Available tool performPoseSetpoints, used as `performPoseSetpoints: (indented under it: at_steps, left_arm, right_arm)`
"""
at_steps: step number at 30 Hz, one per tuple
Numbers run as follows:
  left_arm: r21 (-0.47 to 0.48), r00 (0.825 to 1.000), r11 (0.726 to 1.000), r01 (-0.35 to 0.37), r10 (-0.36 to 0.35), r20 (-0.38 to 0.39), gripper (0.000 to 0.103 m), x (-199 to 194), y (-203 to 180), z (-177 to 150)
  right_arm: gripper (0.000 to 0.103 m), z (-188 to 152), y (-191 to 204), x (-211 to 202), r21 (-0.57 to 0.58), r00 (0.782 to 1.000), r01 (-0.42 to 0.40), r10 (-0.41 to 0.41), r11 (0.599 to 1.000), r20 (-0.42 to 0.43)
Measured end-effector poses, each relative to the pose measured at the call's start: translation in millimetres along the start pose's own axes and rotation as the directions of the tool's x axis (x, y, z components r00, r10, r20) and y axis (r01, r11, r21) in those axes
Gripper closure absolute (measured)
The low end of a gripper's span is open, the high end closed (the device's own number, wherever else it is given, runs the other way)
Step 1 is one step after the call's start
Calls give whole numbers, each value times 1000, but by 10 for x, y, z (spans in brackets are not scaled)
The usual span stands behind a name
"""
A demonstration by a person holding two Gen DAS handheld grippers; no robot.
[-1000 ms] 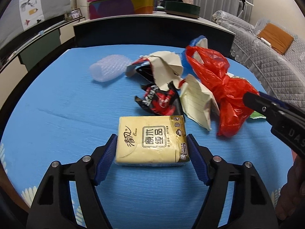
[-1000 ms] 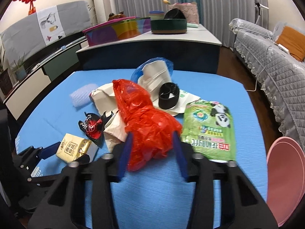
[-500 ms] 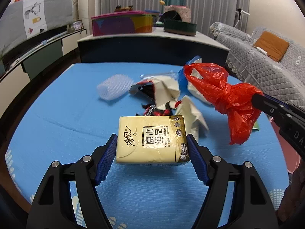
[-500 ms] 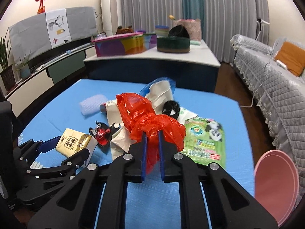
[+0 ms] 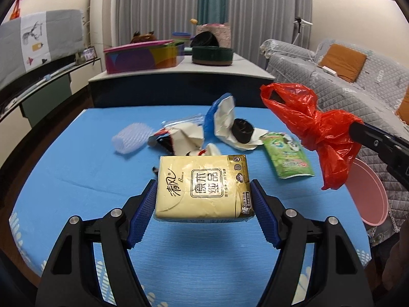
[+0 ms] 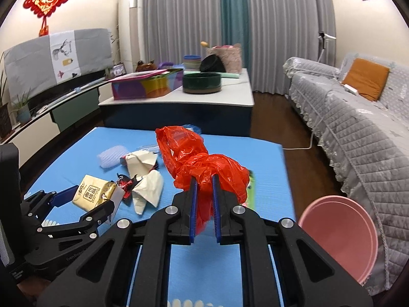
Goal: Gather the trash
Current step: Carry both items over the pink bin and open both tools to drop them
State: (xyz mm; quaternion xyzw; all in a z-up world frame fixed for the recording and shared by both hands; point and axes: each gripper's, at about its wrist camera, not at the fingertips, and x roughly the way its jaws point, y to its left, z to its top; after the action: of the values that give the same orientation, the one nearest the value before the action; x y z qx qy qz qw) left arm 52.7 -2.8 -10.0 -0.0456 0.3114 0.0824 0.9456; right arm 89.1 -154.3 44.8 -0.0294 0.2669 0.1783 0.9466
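My left gripper is shut on a yellow tissue pack and holds it above the blue table; the same pack shows at the left of the right wrist view. A crumpled red plastic bag hangs from my right gripper, whose blue pads pinch it; the bag dangles at the right of the left wrist view. Loose trash lies on the table: a white foam net, torn paper, a black roll on white paper, a green wrapper.
A pink basin stands on the floor right of the table, beside a covered grey sofa. Behind the blue table is a dark cabinet with a colourful box and a green bowl on it.
The right gripper closed on the red bag and lifted it off the table. The left gripper rose with the tissue pack. Both views tilted up, showing more of the room.
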Motion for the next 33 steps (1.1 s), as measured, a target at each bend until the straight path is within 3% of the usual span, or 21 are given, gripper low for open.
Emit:
performPoseSetpoints:
  at_steps: [17,33]
  left_arm:
    - [59,997,996,68,-70,26,33,-147,-408,68]
    - [156,982,971,183,-187,13,33,-192,-1139,220]
  right_arm:
    - [92,-18,-533,-360,81,994,103,-106,991,35]
    - [92,-134,-1286,-673,201,975,211,-222,957,33]
